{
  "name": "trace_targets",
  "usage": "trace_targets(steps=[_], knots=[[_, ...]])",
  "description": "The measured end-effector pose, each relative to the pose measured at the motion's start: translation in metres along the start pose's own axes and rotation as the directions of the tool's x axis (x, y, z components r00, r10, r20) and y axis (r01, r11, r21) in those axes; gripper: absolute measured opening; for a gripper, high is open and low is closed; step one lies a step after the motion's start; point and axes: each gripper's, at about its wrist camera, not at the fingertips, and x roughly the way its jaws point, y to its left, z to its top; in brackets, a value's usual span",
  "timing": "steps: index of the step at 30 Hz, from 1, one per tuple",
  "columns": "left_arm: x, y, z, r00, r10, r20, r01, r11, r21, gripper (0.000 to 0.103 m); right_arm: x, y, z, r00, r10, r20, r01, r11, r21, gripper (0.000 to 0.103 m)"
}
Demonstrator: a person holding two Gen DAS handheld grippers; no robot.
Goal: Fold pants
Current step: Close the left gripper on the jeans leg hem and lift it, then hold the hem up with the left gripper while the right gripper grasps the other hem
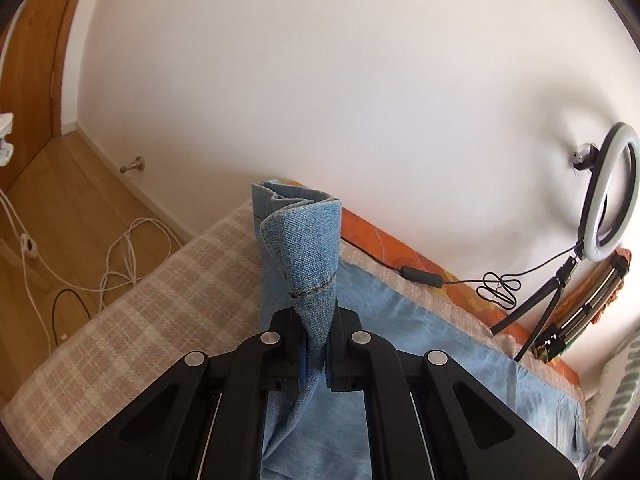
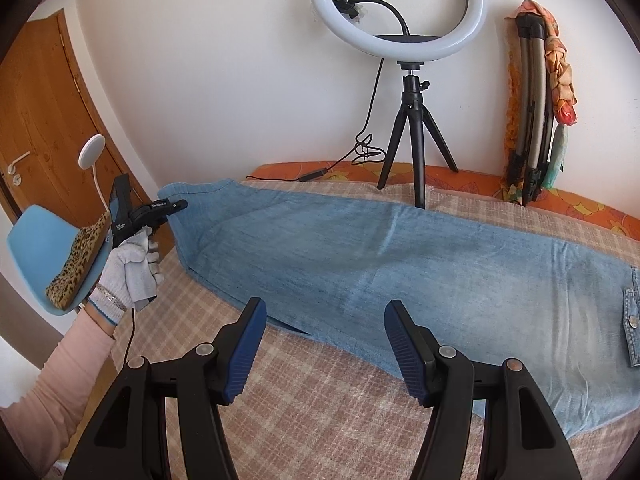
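Pinched tight in my left gripper [image 1: 316, 344] is the hem of the pants [image 2: 400, 256]; my right gripper [image 2: 324, 344] hangs wide open and empty over the near edge; the jeans lie flat across the checked blanket [image 2: 320, 412]; I should carry this cuff straight toward the waist, keeping seams lined up.

1 ring light [image 2: 395, 8] on black tripod [image 2: 414, 120], beyond the tool; 1 blue chair [image 2: 36, 240] with leopard-print cushion [image 2: 78, 260], to its left; white cables [image 1: 128, 256] on floor.
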Motion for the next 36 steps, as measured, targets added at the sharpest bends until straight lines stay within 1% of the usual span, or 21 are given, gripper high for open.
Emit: trace_targets(steps=[2, 3, 5, 7, 9, 11, 12, 13, 14, 15, 16, 18, 20, 22, 23, 25, 28, 29, 31, 36], knots=[[-0.003, -0.036, -0.008, 0.999, -0.042, -0.005, 0.042, 0.994, 0.098, 0.004, -0.003, -0.010, 0.002, 1.000, 0.007, 0.011, -0.008, 0.999, 0.034, 0.064], [-0.005, -0.056, -0.015, 0.998, -0.062, -0.012, 0.063, 0.986, 0.155, 0.004, -0.003, -0.017, 0.004, 1.000, 0.009, 0.015, -0.010, 0.998, 0.055, 0.064], [-0.006, -0.094, -0.036, 0.994, -0.098, -0.044, 0.106, 0.956, 0.272, 0.004, -0.003, -0.031, 0.007, 1.000, 0.001, 0.025, -0.004, 0.996, 0.092, 0.065], [-0.005, -0.128, -0.064, 0.985, -0.136, -0.103, 0.165, 0.914, 0.372, 0.004, 0.002, -0.046, 0.011, 1.000, 0.013, 0.027, -0.016, 0.993, 0.120, 0.069], [-0.003, -0.155, -0.094, 0.972, -0.158, -0.173, 0.220, 0.868, 0.445, 0.004, 0.015, -0.064, 0.017, 0.998, 0.060, 0.011, -0.061, 0.984, 0.167, 0.072], [-0.001, -0.179, -0.123, 0.960, -0.156, -0.234, 0.258, 0.814, 0.520, 0.004, 0.035, -0.084, 0.024, 0.993, 0.116, -0.024, -0.108, 0.970, 0.216, 0.074], [-0.003, -0.190, -0.137, 0.956, -0.144, -0.256, 0.269, 0.781, 0.563, 0.004, 0.046, -0.091, 0.027, 0.990, 0.136, -0.042, -0.123, 0.965, 0.231, 0.074], [-0.004, -0.198, -0.149, 0.954, -0.135, -0.269, 0.276, 0.750, 0.602, 0.004, 0.056, -0.097, 0.032, 0.988, 0.147, -0.054, -0.131, 0.963, 0.236, 0.074], [-0.005, -0.204, -0.160, 0.954, -0.121, -0.273, 0.273, 0.724, 0.634, 0.004, 0.066, -0.100, 0.038, 0.986, 0.155, -0.064, -0.136, 0.964, 0.230, 0.073], [-0.009, -0.207, -0.166, 0.959, -0.102, -0.265, 0.258, 0.703, 0.663, 0.004, 0.073, -0.101, 0.045, 0.985, 0.160, -0.070, -0.141, 0.965, 0.223, 0.073], [-0.010, -0.209, -0.172, 0.959, -0.097, -0.266, 0.257, 0.687, 0.680, 0.004, 0.080, -0.101, 0.052, 0.982, 0.172, -0.075, -0.152, 0.965, 0.212, 0.073], [-0.012, -0.211, -0.178, 0.963, -0.080, -0.256, 0.242, 0.665, 0.706, 0.004, 0.094, -0.093, 0.068, 0.972, 0.212, -0.098, -0.191, 0.964, 0.184, 0.073], [-0.015, -0.212, -0.183, 0.970, -0.058, -0.234, 0.218, 0.627, 0.748, 0.004, 0.106, -0.078, 0.085, 0.969, 0.219, -0.113, -0.204, 0.970, 0.133, 0.073], [-0.017, -0.215, -0.190, 0.978, -0.038, -0.207, 0.189, 0.593, 0.783, 0.004, 0.124, -0.055, 0.101, 0.953, 0.254, -0.164, -0.245, 0.967, 0.077, 0.073], [-0.019, -0.216, -0.193, 0.981, -0.031, -0.192, 0.174, 0.578, 0.797, 0.004, 0.134, -0.044, 0.108, 0.947, 0.258, -0.192, -0.252, 0.966, 0.055, 0.073], [-0.022, -0.216, -0.197, 0.985, -0.027, -0.168, 0.154, 0.558, 0.816, 0.004, 0.158, -0.017, 0.119, 0.927, 0.262, -0.269, -0.275, 0.961, -0.011, 0.073], [-0.022, -0.216, -0.203, 0.988, -0.027, -0.154, 0.143, 0.544, 0.827, 0.004, 0.194, 0.023, 0.125, 0.906, 0.220, -0.361, -0.280, 0.952, -0.123, 0.070], [-0.023, -0.216, -0.204, 0.989, -0.027, -0.147, 0.138, 0.539, 0.831, 0.004, 0.208, 0.035, 0.124, 0.897, 0.204, -0.393, -0.282, 0.947, -0.153, 0.067], [-0.024, -0.218, -0.206, 0.990, -0.032, -0.136, 0.132, 0.528, 0.839, 0.004, 0.232, 0.057, 0.119, 0.871, 0.173, -0.460, -0.289, 0.937, -0.196, 0.067], [-0.027, -0.216, -0.204, 0.990, -0.048, -0.136, 0.141, 0.524, 0.840, 0.004, 0.269, 0.098, 0.099, 0.822, 0.060, -0.566, -0.294, 0.897, -0.331, 0.065]])
